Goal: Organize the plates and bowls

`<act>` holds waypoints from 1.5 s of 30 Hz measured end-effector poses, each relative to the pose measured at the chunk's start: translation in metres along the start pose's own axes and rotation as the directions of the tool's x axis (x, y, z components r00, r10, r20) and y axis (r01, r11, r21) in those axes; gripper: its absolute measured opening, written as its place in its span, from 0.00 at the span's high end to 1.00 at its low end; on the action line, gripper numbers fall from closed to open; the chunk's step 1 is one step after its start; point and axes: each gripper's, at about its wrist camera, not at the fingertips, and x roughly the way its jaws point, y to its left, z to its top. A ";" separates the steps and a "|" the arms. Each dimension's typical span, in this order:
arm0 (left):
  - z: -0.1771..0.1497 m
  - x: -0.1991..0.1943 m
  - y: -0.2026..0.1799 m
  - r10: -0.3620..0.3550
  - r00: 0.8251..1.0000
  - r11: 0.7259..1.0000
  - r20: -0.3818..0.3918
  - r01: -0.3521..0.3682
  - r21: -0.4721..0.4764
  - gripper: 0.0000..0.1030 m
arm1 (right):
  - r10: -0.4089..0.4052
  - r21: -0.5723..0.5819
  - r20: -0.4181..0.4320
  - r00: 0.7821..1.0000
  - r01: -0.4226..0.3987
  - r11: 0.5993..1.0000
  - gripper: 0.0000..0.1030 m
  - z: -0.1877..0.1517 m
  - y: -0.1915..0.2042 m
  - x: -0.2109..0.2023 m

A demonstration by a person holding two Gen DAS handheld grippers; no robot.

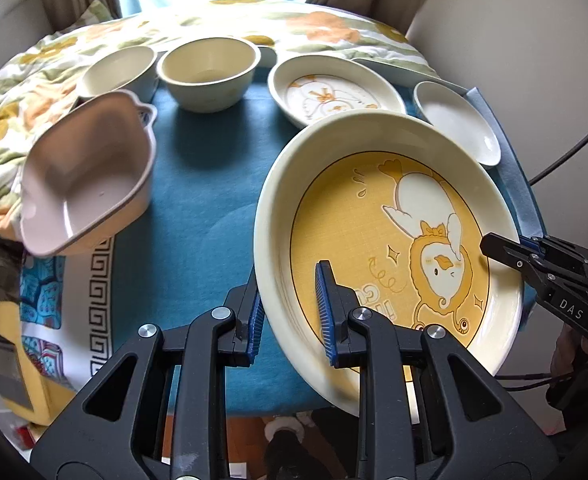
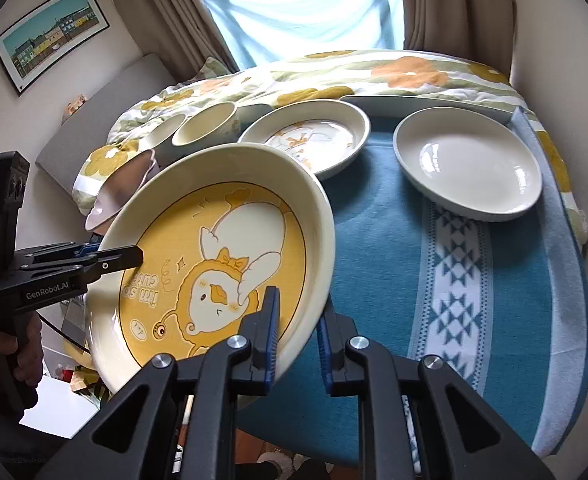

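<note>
A large cream plate with a yellow duck picture hangs tilted above the blue cloth. My left gripper is shut on its near left rim, one pad inside the plate and one under it. The right gripper is shut on the opposite rim and shows in the left wrist view as a black tip. On the cloth stand a smaller duck plate, a plain white plate, two cream bowls and a pink square bowl.
The table wears a blue cloth with a white patterned band. A floral quilt lies behind the dishes, with a white rectangular dish at its edge. A person's hand grips the left tool's handle.
</note>
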 end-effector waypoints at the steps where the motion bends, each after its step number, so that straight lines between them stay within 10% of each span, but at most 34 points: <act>1: -0.002 0.004 0.009 0.007 1.000 1.000 -0.002 -0.007 -0.013 0.81 | 0.008 -0.007 -0.009 1.000 -0.008 1.000 0.84 -0.001 0.008 0.007; 13: -0.024 0.039 0.085 0.017 1.000 0.996 0.002 -0.017 -0.091 0.80 | 0.032 -0.070 -0.033 0.999 -0.034 0.997 0.84 -0.003 0.057 0.074; 30: -0.022 0.051 0.089 0.017 1.000 0.998 0.001 -0.017 -0.062 0.78 | 0.002 -0.047 -0.039 0.999 -0.004 0.999 0.84 -0.005 0.060 0.087; 35: -0.022 0.053 0.085 0.015 1.000 0.999 -0.016 -0.016 -0.040 0.68 | -0.001 -0.040 -0.041 0.999 -0.001 0.999 0.84 -0.006 0.060 0.089; 40: -0.026 0.053 0.074 0.049 0.999 0.999 -0.004 -0.049 -0.012 0.34 | -0.012 -0.042 -0.039 0.999 0.010 0.999 0.84 -0.007 0.062 0.090; 45: -0.027 0.054 0.066 0.059 0.998 0.998 -0.005 -0.059 0.010 0.34 | -0.013 -0.036 -0.037 0.999 0.011 0.999 0.50 -0.009 0.060 0.091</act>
